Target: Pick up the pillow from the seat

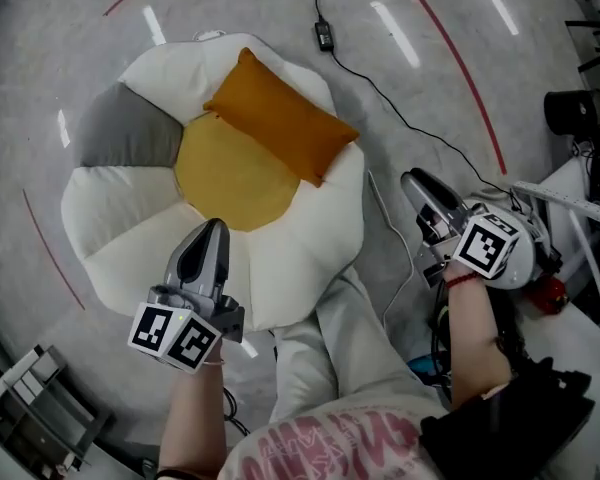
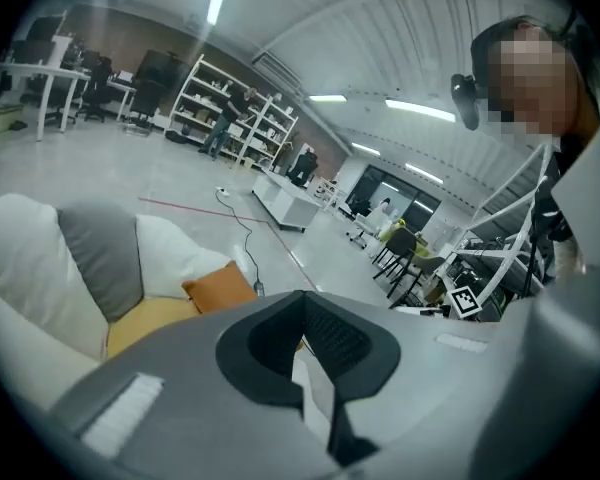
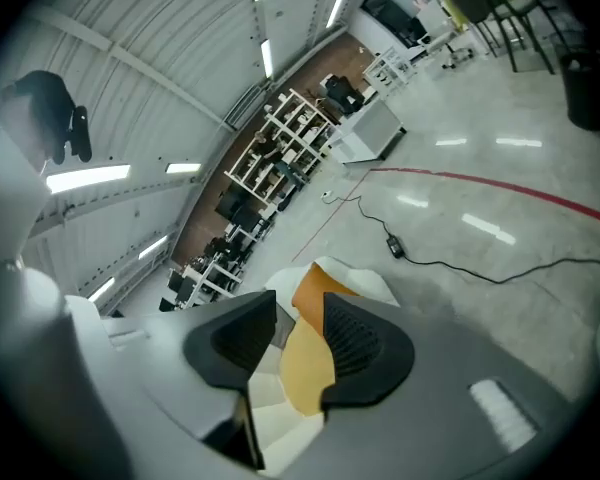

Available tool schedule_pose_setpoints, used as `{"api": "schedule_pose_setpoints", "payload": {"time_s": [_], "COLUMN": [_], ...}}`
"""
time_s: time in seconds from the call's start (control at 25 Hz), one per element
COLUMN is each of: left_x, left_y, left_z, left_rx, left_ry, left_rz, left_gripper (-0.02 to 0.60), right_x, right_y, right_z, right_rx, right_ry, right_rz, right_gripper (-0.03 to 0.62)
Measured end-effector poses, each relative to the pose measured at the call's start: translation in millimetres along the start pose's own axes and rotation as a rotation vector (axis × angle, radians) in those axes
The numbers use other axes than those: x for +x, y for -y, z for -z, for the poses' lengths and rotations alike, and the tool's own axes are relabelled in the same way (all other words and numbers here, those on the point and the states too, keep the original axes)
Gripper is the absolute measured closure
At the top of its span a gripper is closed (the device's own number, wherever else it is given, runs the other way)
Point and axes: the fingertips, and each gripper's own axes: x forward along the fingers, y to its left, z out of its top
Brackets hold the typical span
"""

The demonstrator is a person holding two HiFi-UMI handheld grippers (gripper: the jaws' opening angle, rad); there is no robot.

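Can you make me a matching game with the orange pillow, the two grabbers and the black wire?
Things:
1. orange rectangular fabric pillow
2. left gripper
3. right gripper
4. black cable with adapter block

Places or states:
a. jaws apart, nothing between them
b. lying on the white flower-shaped seat
c. jaws together
d. lying on the grey floor

Pairs: 1-b, 2-c, 3-a, 4-d

A black power adapter lies on the grey floor just inside the red curved line. Its black cable trails alongside that line. White shelving stands well beyond it.
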Motion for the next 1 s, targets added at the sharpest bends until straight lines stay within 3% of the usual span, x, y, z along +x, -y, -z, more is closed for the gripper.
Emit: {"api": "schedule_pose_setpoints", "payload": {"time_s": [0.2, 0.32, 0.48, 0.52, 0.64, 0.68, 0.8, 1.0], "left_x": [51, 92, 135, 144, 167, 175, 197, 239], "left_y": [-27, -47, -82, -93, -126, -135, -157, -168], "left_z": [62, 96, 131, 142, 170, 177, 186, 179], "left_rx": [-0.036, -0.041, -0.193, -0.241, -0.307, -0.314, -0.387, -0.603], "left_ry": [-0.021, -0.037, -0.003, 0.001, -0.007, -0.009, 0.019, 0.128], "left_rz": [0.152, 0.186, 0.187, 0.176, 0.133, 0.126, 0.125, 0.182], "left_gripper": [0.568, 0.568, 0.567, 0.539, 0.291, 0.253, 0.214, 0.164], "right_x": [38, 65, 102, 110, 132, 139, 157, 181], "right_y": [50, 82, 115, 122, 143, 149, 164, 183], "right_z": [45, 64, 86, 91, 100, 103, 107, 115], "right_rx": [0.147, 0.209, 0.281, 0.297, 0.357, 0.387, 0.469, 0.564], "right_ry": [0.060, 0.106, 0.144, 0.149, 0.169, 0.171, 0.177, 0.223], "right_rz": [-0.019, -0.042, -0.059, -0.053, -0.029, -0.027, -0.036, -0.014], "right_gripper": [0.434, 0.427, 0.383, 0.375, 0.373, 0.365, 0.322, 0.292]}}
